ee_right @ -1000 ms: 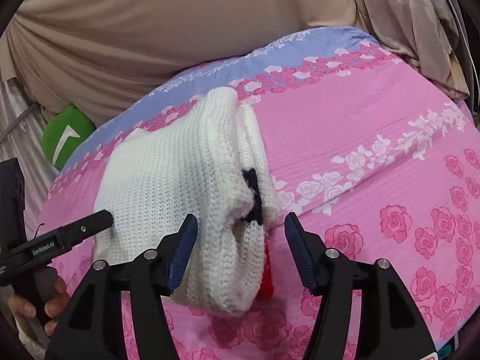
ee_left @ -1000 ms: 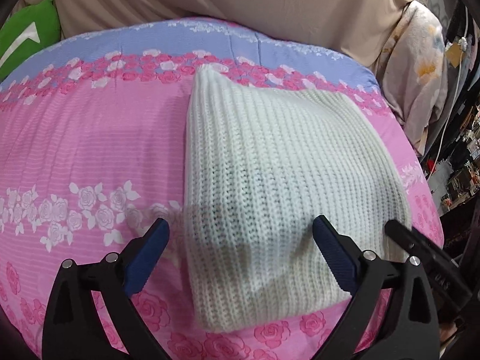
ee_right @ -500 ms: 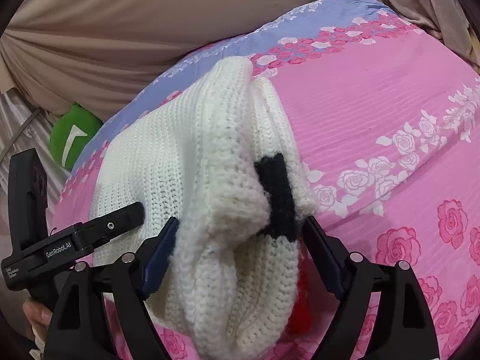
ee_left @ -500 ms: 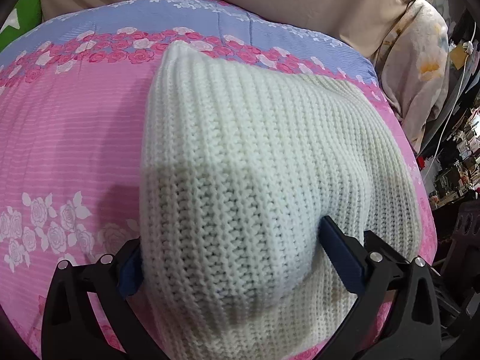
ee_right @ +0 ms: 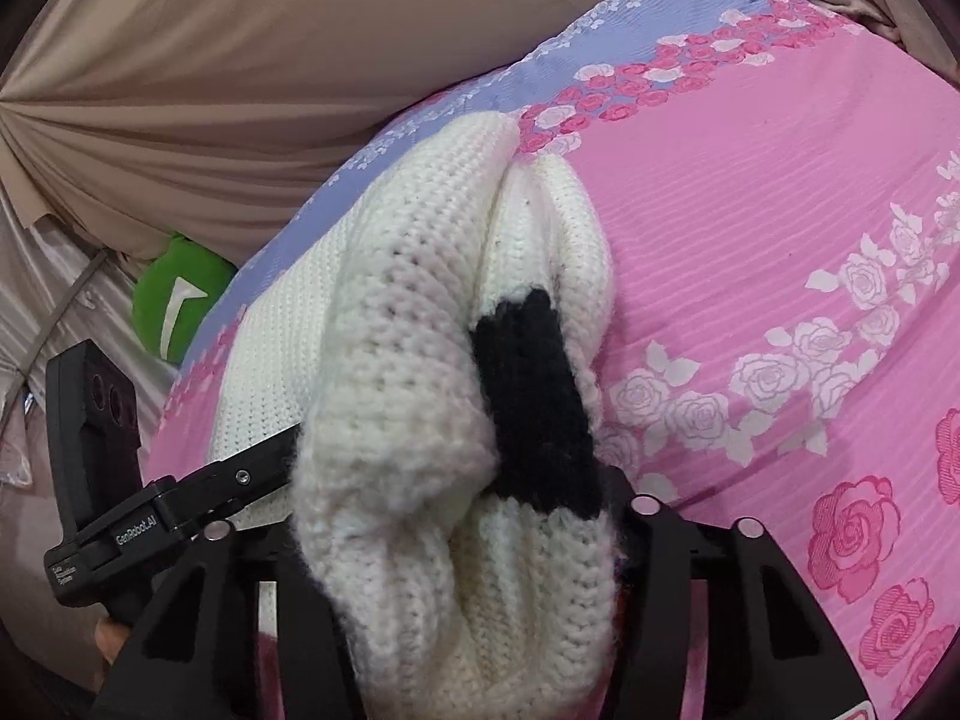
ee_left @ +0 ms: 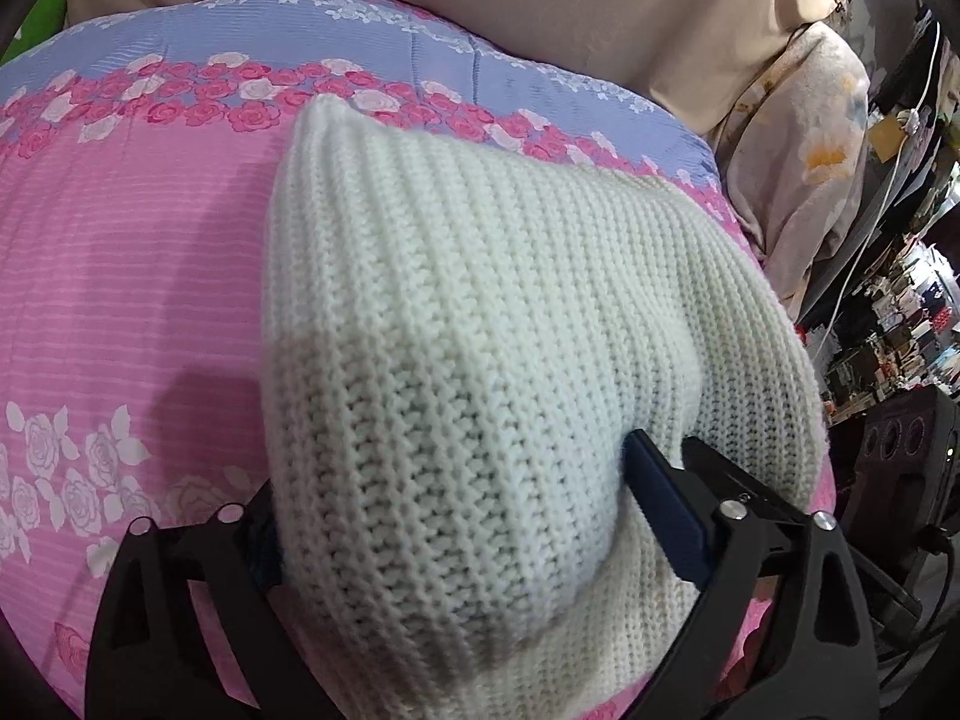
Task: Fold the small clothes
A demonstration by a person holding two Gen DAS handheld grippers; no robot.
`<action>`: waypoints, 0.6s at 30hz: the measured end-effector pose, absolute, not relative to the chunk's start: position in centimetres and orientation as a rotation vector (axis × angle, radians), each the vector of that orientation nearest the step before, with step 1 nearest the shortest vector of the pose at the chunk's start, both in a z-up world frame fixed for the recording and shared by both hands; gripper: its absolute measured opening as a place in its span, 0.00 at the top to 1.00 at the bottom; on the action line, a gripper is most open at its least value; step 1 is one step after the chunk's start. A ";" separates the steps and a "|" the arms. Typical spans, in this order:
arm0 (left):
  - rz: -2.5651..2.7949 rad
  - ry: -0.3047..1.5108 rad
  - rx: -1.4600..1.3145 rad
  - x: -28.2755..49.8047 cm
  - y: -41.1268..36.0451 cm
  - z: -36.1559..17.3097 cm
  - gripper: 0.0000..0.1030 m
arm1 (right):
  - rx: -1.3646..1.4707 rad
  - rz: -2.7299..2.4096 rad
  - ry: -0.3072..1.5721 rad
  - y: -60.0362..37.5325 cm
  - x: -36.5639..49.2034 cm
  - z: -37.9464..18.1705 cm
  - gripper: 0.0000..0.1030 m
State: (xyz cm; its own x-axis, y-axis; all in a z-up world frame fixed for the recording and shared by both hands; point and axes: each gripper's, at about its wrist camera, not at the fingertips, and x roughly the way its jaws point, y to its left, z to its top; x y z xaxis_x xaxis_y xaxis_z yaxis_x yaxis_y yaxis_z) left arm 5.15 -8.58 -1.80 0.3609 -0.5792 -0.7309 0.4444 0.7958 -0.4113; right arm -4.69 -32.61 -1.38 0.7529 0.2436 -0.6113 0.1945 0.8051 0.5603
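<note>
A white knitted garment (ee_left: 480, 324) lies folded on the pink rose bedsheet (ee_left: 120, 276). My left gripper (ee_left: 456, 510) has closed on its near edge, and the knit bunches between the blue pads (ee_left: 666, 516). In the right wrist view the same garment (ee_right: 408, 372) shows several layers and a black patch (ee_right: 534, 396). My right gripper (ee_right: 462, 540) grips the garment's other near corner, the fabric bulging up between its fingers. The left gripper's body (ee_right: 180, 498) shows at the left of that view.
A beige curtain (ee_right: 240, 60) hangs behind the bed. A green cushion (ee_right: 180, 300) lies at the far left corner. A floral blanket (ee_left: 804, 180) and cluttered shelves (ee_left: 900, 324) stand past the bed's right edge.
Both grippers moved forward onto the garment's near edge and closed on it. The fabric now bunches up between each pair of fingers.
</note>
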 end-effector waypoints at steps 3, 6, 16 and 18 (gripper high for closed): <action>-0.700 0.962 -0.167 4.5 -7.5 0.0 0.49 | 0.596 0.014 0.673 -31.5 -5.6 0.8 0.62; -0.753 0.915 -0.179 3.5 -6.6 2.2 0.54 | 0.572 0.023 0.601 -30.9 -6.7 3.3 0.63; -0.835 0.539 -0.094 -2.5 -3.3 13.1 0.56 | 0.406 0.033 0.276 -27.5 -12.3 13.2 0.63; -0.838 0.450 -0.089 -3.5 -1.6 15.5 0.56 | 0.384 0.064 0.204 -26.5 -12.9 15.1 0.63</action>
